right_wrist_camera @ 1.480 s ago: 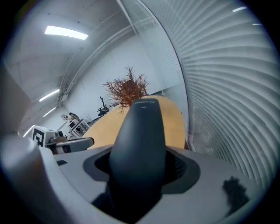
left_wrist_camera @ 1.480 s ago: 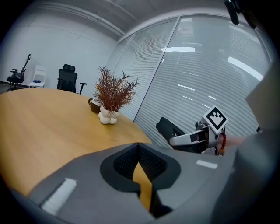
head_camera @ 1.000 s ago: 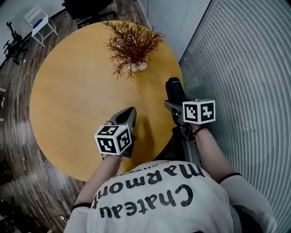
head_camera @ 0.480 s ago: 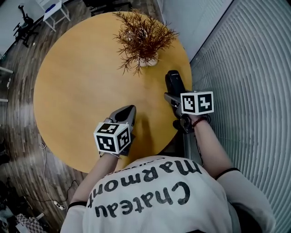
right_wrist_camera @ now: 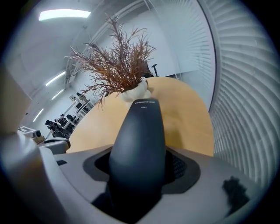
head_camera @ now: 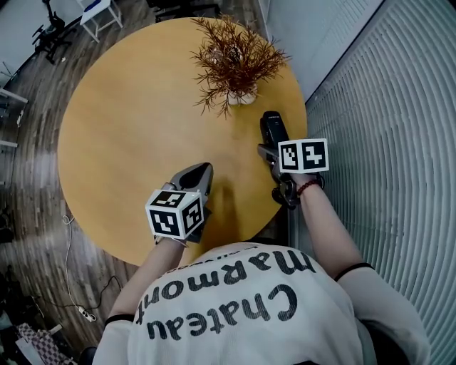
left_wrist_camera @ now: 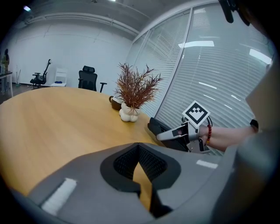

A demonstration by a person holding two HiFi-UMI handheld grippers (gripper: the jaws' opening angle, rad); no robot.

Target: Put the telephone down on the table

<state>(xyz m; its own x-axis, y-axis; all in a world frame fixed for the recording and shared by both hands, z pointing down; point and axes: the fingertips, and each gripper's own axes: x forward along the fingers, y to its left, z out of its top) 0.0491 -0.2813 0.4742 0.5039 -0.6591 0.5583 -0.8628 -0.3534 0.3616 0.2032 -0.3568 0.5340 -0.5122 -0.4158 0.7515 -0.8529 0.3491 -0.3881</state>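
The black telephone [head_camera: 271, 130] is a slim handset, and my right gripper [head_camera: 271, 151] is shut on its lower end. It hangs over the right side of the round wooden table [head_camera: 128, 128], pointing at the plant. In the right gripper view the telephone [right_wrist_camera: 139, 144] fills the middle between the jaws. I cannot tell whether it touches the tabletop. My left gripper [head_camera: 199, 173] is over the table's near part with its jaws together and nothing in them. From the left gripper view the telephone [left_wrist_camera: 164, 133] and right gripper [left_wrist_camera: 175, 133] show at the right.
A dried reddish plant [head_camera: 239, 60] in a white pot stands on the table's far right, just beyond the telephone. A wall of blinds [head_camera: 399, 107] runs close along the right. A white chair [head_camera: 96, 8] and a floor cable [head_camera: 71, 271] lie off the table.
The head view has drifted, so the table and plant sit further right in the picture. Both grippers and the telephone hold nearly the same places over the table.
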